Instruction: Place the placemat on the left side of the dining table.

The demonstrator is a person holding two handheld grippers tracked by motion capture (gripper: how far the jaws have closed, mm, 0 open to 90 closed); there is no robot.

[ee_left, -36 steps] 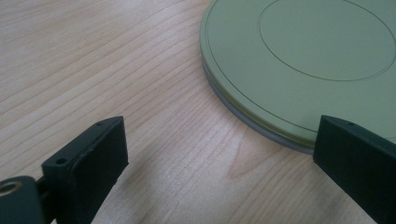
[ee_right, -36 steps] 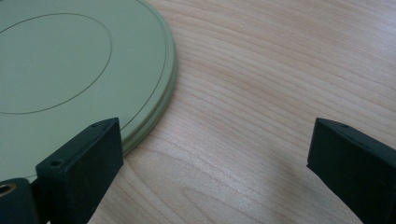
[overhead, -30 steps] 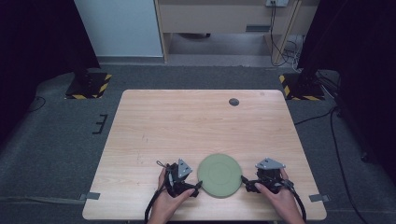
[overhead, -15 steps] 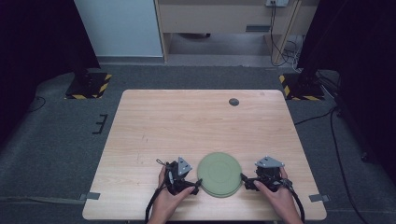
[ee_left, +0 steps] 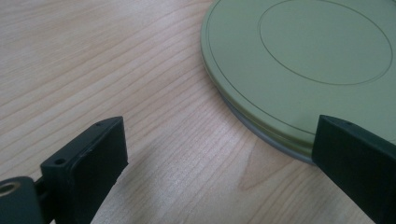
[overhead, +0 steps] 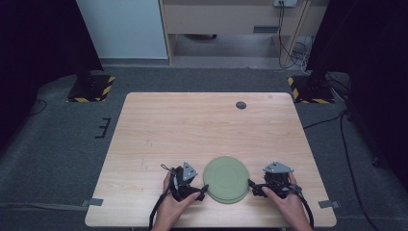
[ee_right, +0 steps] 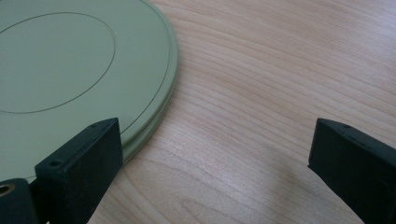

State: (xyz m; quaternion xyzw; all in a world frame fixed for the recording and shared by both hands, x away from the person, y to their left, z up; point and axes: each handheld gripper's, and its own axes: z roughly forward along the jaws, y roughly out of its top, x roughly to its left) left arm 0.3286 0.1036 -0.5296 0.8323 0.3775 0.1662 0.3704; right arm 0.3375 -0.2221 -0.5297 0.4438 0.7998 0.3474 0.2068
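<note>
Here, notes on the moment:
Thing in hand: a flat round olive-green plastic plate (overhead: 226,178), lying upside down on the pale wooden table (overhead: 192,130), lower centre of the high view; a greyer rim shows under its edge in the left gripper view.
Key relation: the plate lies between the two claws, so each must close inward toward frame centre; being round, it has no long axis to line up with.
Left gripper (overhead: 201,191): just left of the plate's lower-left edge, jaws spread wide, holding nothing; in its own view the plate (ee_left: 299,70) fills the upper right and one jaw overlaps the rim.
Right gripper (overhead: 253,187): just right of the plate's edge, jaws likewise wide apart and empty; the plate (ee_right: 70,74) sits upper left in its view.
Nearer hand: neither, judged; both sit about equally close.
Contact: cannot tell whether either jaw touches the rim.
</note>
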